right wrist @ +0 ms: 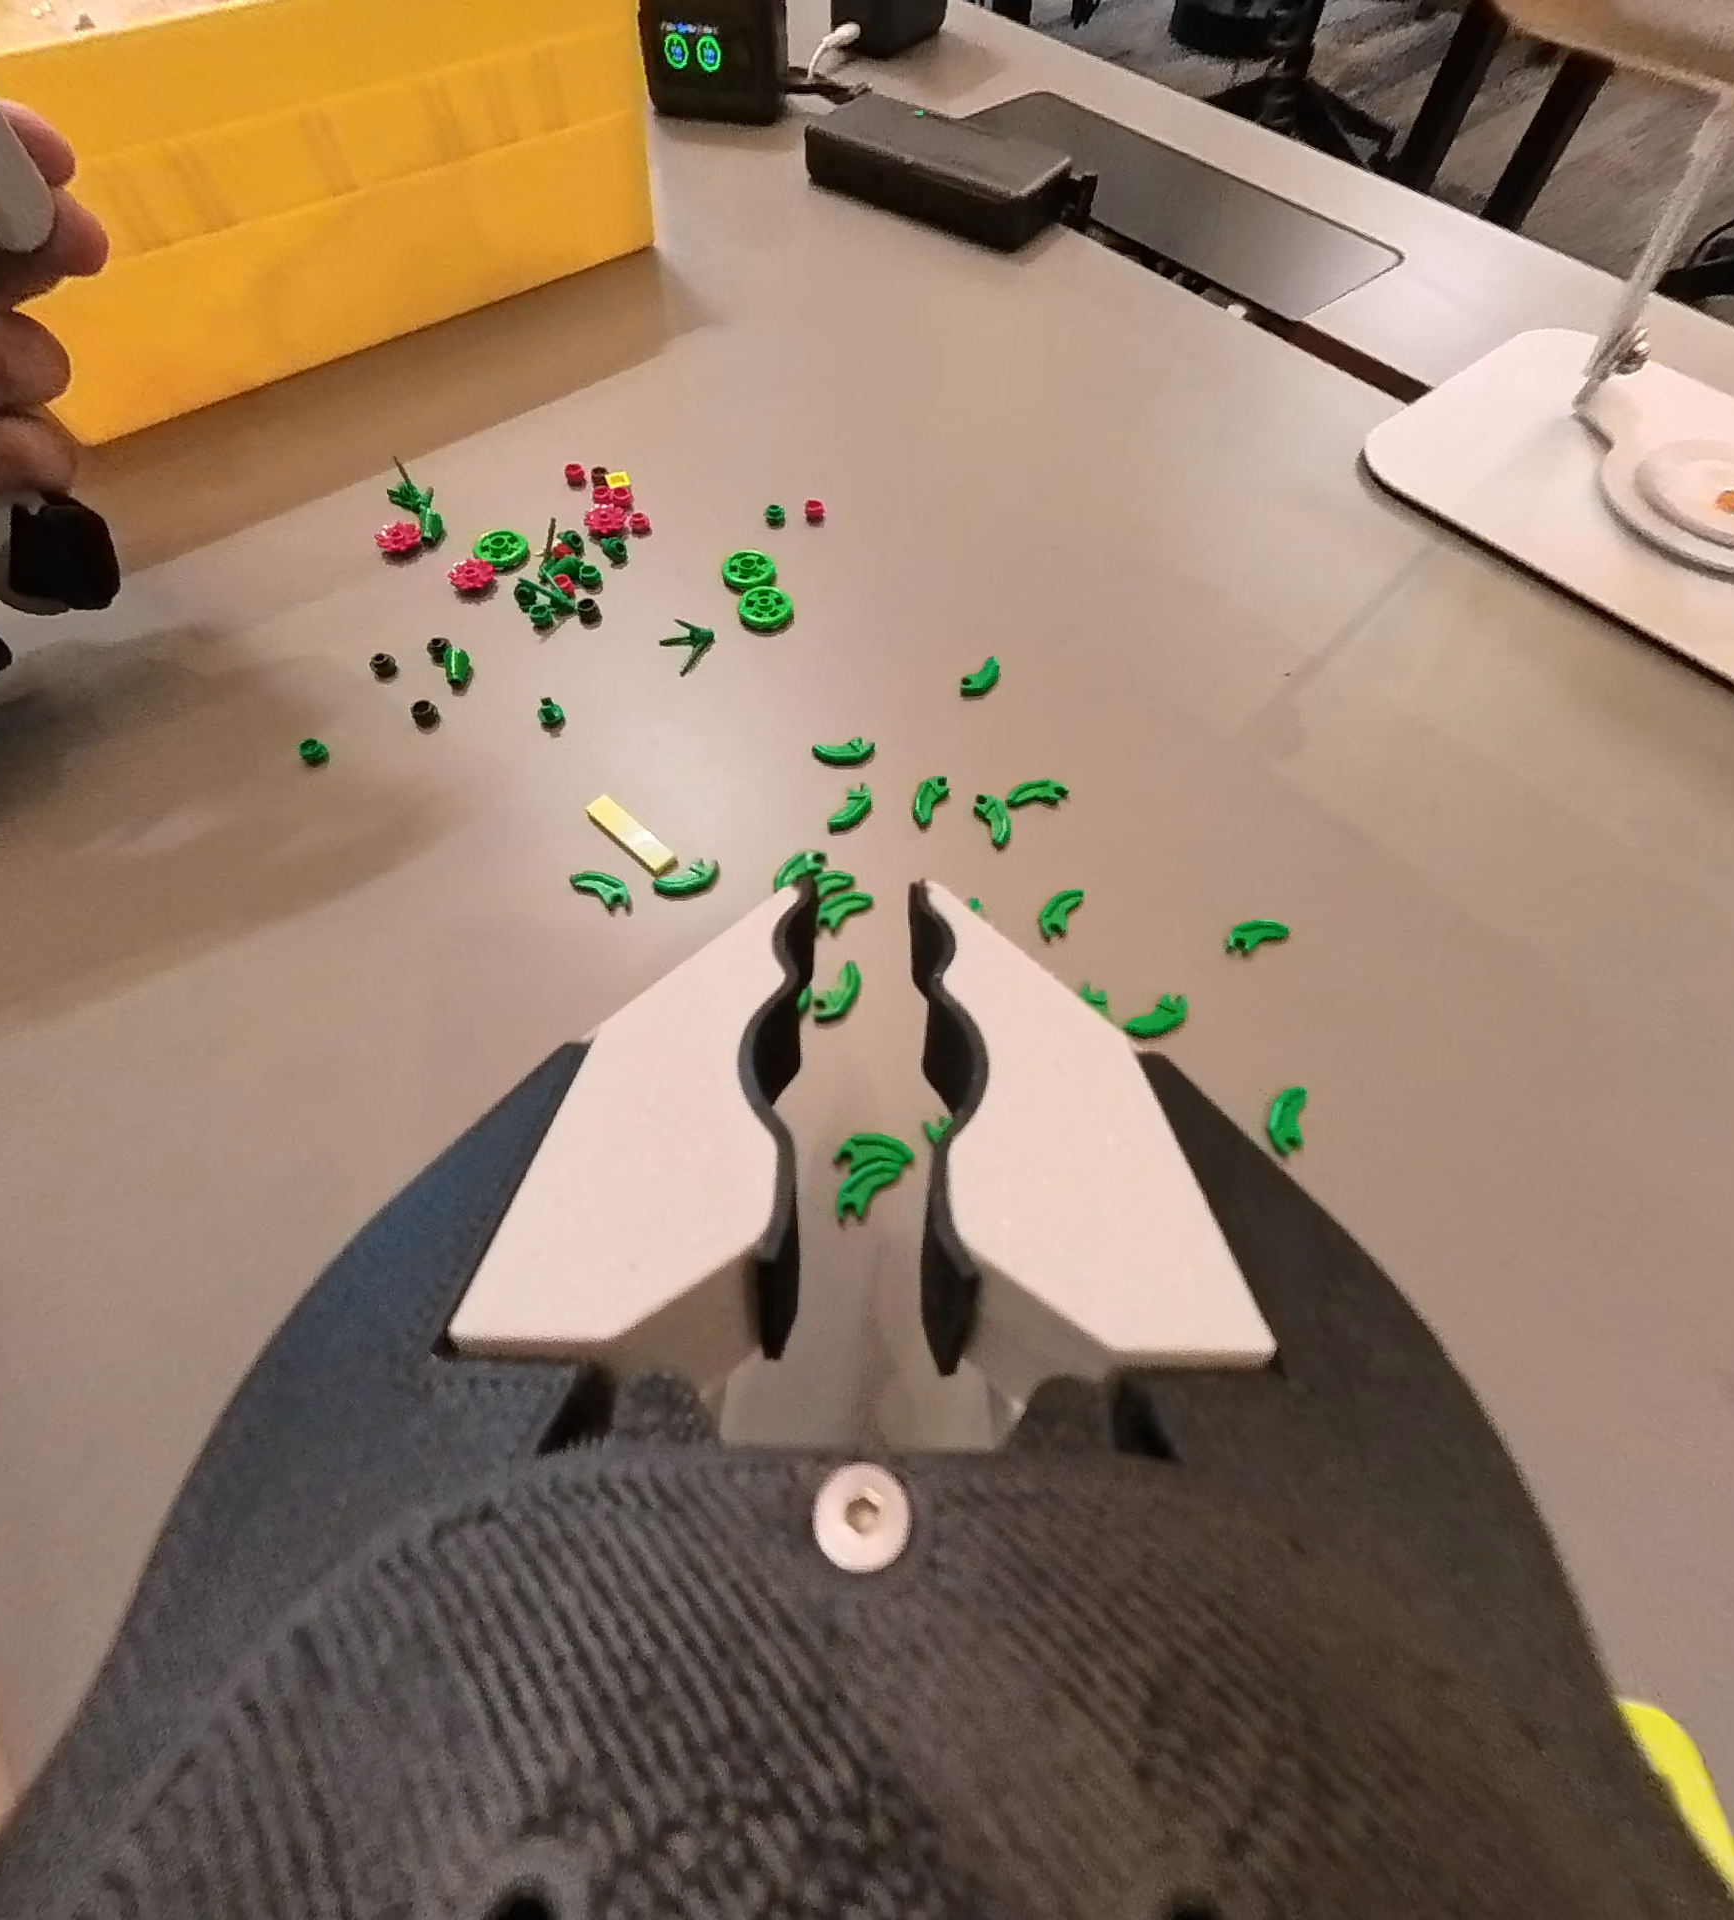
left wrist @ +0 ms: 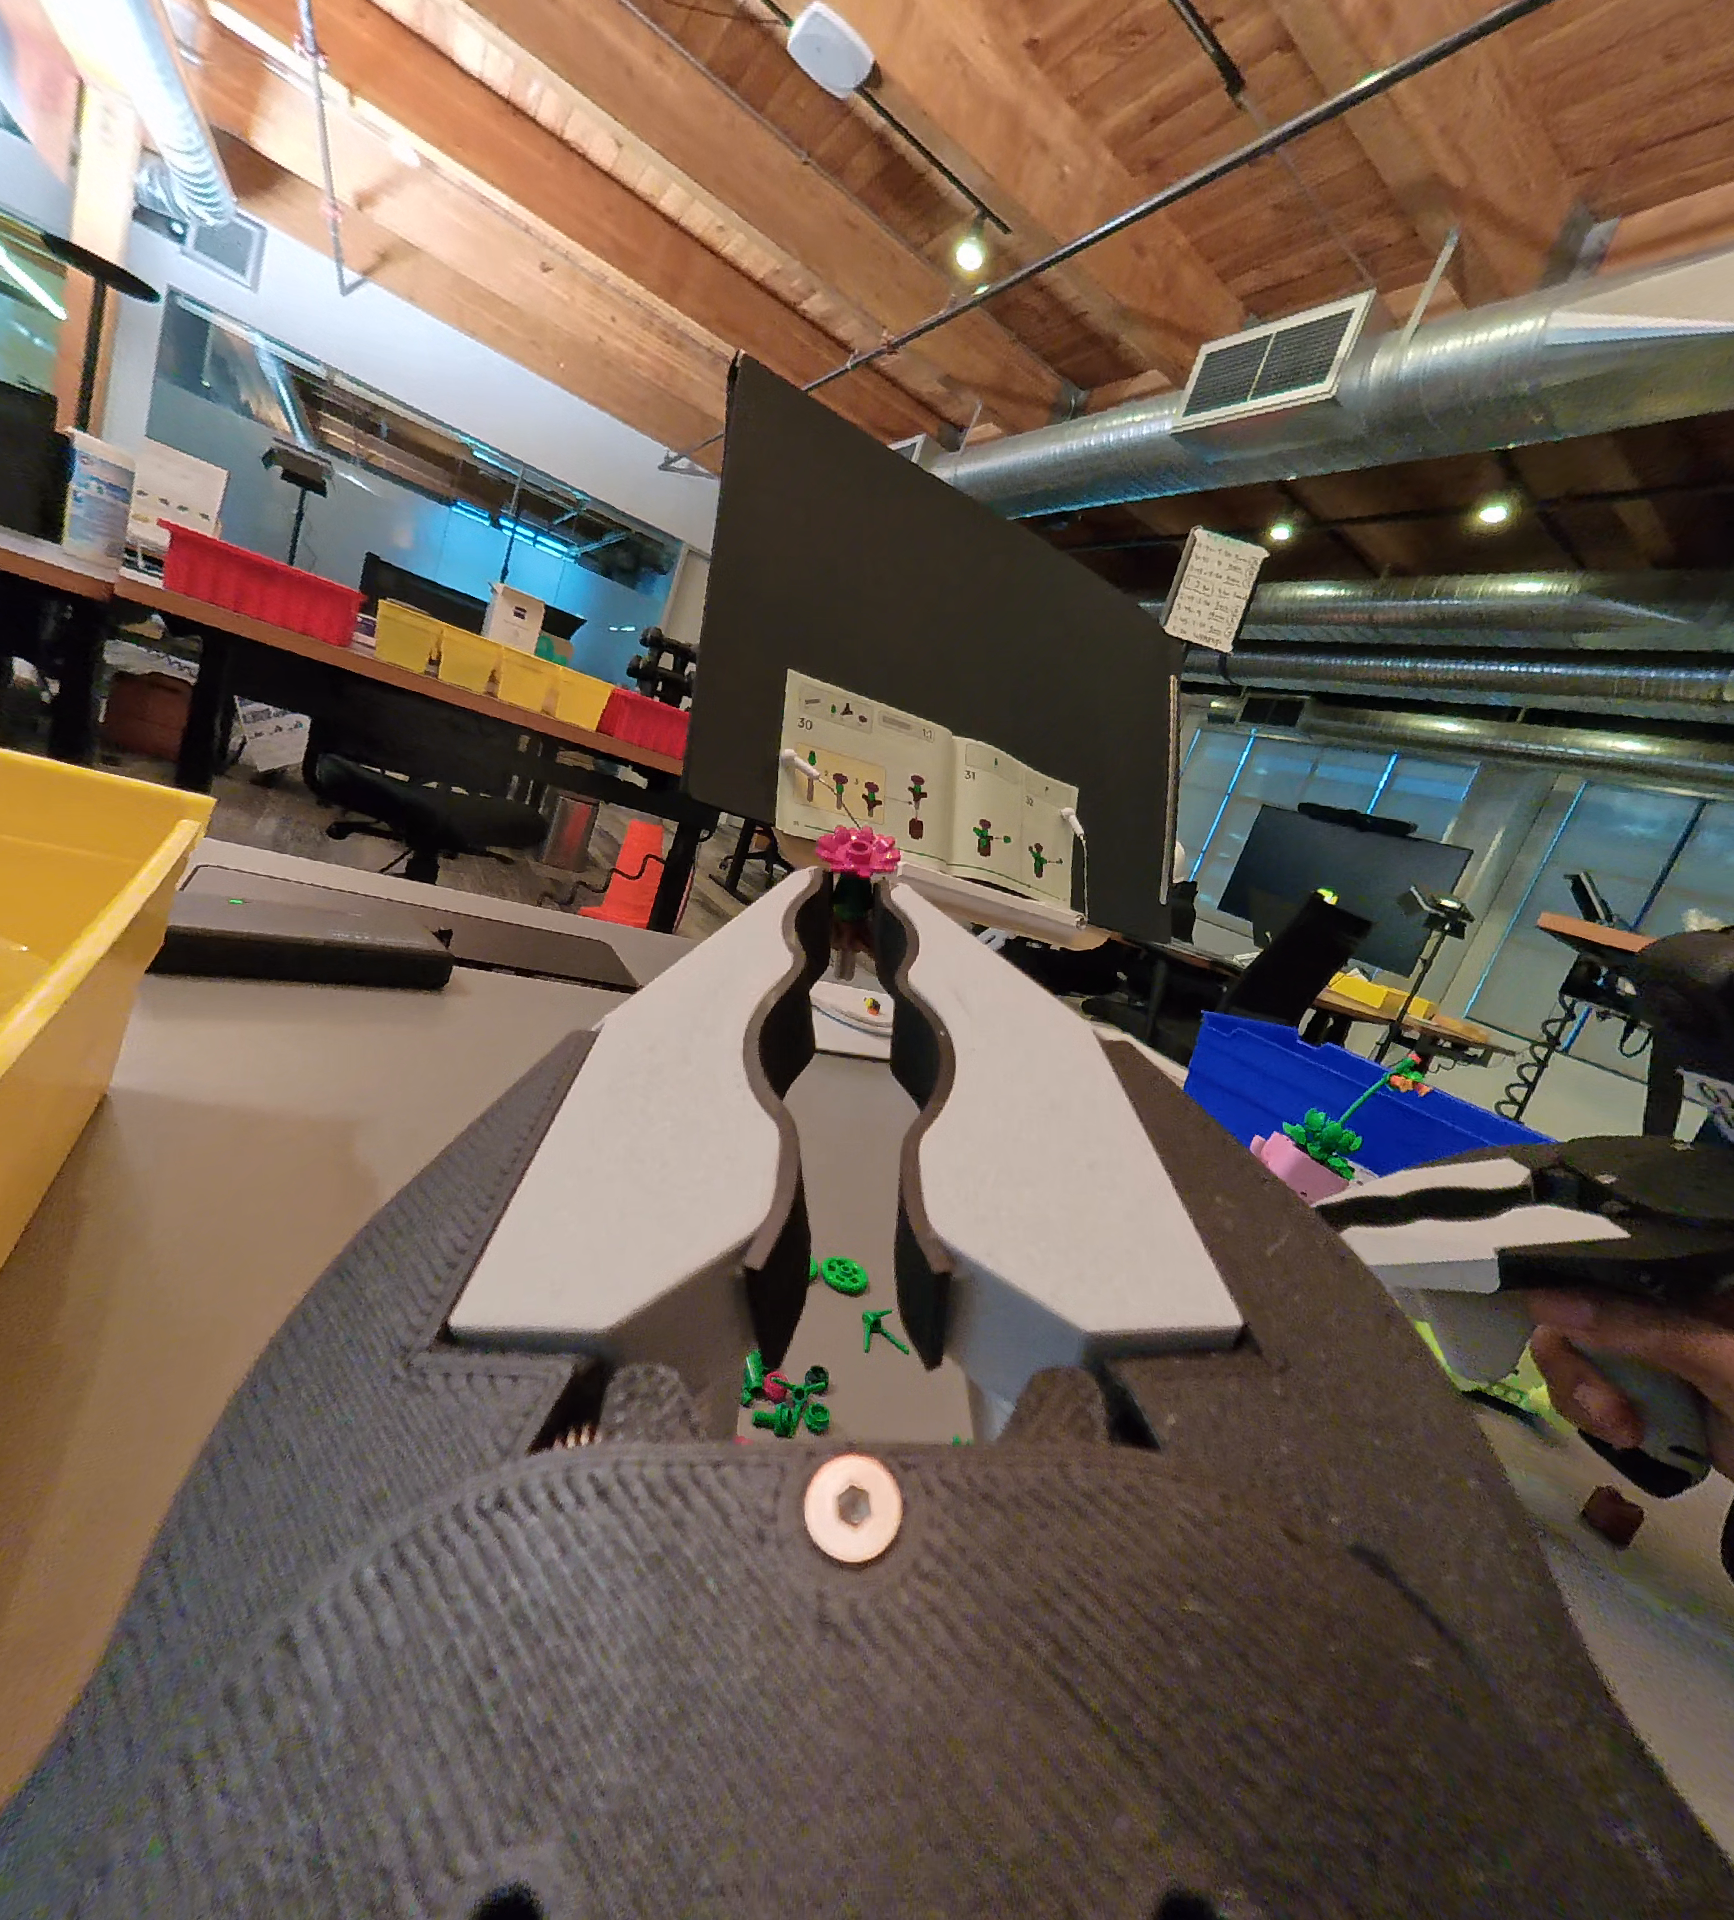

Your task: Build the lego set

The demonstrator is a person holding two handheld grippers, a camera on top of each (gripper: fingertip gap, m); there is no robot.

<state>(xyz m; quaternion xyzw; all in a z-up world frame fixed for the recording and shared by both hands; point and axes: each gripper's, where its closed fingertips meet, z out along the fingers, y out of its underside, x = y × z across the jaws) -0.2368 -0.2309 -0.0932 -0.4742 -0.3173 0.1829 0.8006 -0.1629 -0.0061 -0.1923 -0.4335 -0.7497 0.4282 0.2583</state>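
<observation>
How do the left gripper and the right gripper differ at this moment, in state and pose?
The left gripper is shut on a flower stem with a pink flower; the right gripper is open and empty. The left points up toward the room; the right tilts down over green leaf pieces on the table. Both have grey fingers.

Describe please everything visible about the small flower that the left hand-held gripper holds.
The flower is a small plastic Lego build: a magenta petal ring with a stud hole on top, a dark green piece beneath it, then a brown stem part. It stands upright, raised above the table, pinched at the stem between the tips of the left hand-held gripper. Only the bloom stands clear above the fingertips; the lower part is shadowed. Nothing else touches it.
</observation>
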